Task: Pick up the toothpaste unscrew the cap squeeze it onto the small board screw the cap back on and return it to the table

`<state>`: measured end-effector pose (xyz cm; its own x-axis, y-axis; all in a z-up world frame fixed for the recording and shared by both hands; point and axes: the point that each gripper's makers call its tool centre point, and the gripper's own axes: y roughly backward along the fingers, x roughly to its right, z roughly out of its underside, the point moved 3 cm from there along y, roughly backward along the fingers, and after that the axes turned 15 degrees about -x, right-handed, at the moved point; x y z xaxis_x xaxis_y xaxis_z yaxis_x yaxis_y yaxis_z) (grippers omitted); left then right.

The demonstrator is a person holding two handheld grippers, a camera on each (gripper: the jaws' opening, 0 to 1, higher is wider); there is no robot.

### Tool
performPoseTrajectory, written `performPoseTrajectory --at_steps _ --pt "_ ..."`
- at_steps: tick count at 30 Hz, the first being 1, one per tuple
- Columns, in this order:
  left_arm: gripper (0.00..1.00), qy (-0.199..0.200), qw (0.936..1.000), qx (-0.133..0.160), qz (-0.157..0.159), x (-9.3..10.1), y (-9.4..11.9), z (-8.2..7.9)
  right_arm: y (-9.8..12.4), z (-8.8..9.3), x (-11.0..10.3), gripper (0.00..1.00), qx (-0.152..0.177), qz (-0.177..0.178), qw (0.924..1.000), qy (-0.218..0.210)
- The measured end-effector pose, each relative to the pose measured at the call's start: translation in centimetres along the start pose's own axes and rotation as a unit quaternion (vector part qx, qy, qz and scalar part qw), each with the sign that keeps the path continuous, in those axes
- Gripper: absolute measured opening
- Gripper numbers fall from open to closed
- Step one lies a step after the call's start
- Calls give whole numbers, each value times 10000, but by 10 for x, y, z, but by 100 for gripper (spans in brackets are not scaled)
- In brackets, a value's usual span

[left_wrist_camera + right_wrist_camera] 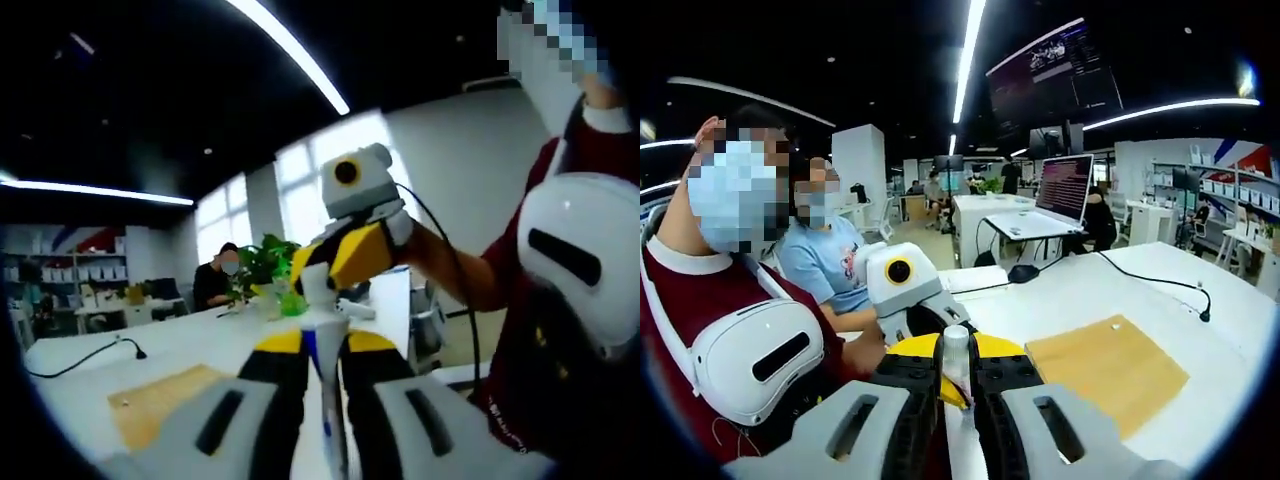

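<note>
Two tools meet nose to nose over the white surface point(1200, 340), and the toothpaste is caught between them. In the left gripper view the left tool point(325, 360) has its black-and-yellow jaws closed on the toothpaste tube point(328, 400), which stands upright in the gap, white with a blue stripe, its neck pointing toward twelve o'clock. At the tube's top the right tool point(318, 275) comes in from about one o'clock, its yellow-tipped fingers pinched on the white cap point(317, 283). A person's hand and forearm run off behind it toward three o'clock, into a dark red sleeve. Switch to the right gripper view: the right tool point(955, 375) is closed on the cap point(955, 352), a small white cylinder sitting right between the jaw tips, and the left tool point(930, 335) faces it from just beyond, toward eleven o'clock. The small board point(1108, 368), a plain wooden rectangle, lies flat on the surface at about three o'clock of the jaws, near but apart from them; in the left gripper view the same board point(160, 400) sits down at eight o'clock. A black cable point(1160, 282) snakes across the surface beyond the board. Whether the cap is screwed on or loose, I cannot tell.
</note>
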<state>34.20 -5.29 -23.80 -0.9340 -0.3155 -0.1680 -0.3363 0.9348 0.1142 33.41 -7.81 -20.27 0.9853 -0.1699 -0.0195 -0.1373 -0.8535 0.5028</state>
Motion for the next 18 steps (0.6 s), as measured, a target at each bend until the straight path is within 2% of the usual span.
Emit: performPoseTrajectory --at_steps 2,4,5,8,12,15,16,18 --pt "12 82 10000 38 15 -1 0 0 0 1 0 9 98 107 9999 -39" --pt "12 130 9999 97 22 -2 0 0 0 1 1 9 360 207 9987 -293" --pt "12 341 9989 263 158 -1 0 -2 1 1 0 9 556 273 9974 -380" --pt "12 679 9959 434 407 0 1 -3 0 0 2 9 945 401 9929 -596" --pt "12 583 9970 408 291 0 0 -3 1 4 1 9 994 500 9919 -607" --pt "12 574 9971 417 282 0 1 -5 4 2 2 10 1074 458 9918 -525" --pt "12 593 9965 499 311 0 3 -7 3 2 0 12 1110 314 9925 -404" --pt "12 755 9931 727 528 1 7 -13 3 0 0 23 1384 37 9887 -580"
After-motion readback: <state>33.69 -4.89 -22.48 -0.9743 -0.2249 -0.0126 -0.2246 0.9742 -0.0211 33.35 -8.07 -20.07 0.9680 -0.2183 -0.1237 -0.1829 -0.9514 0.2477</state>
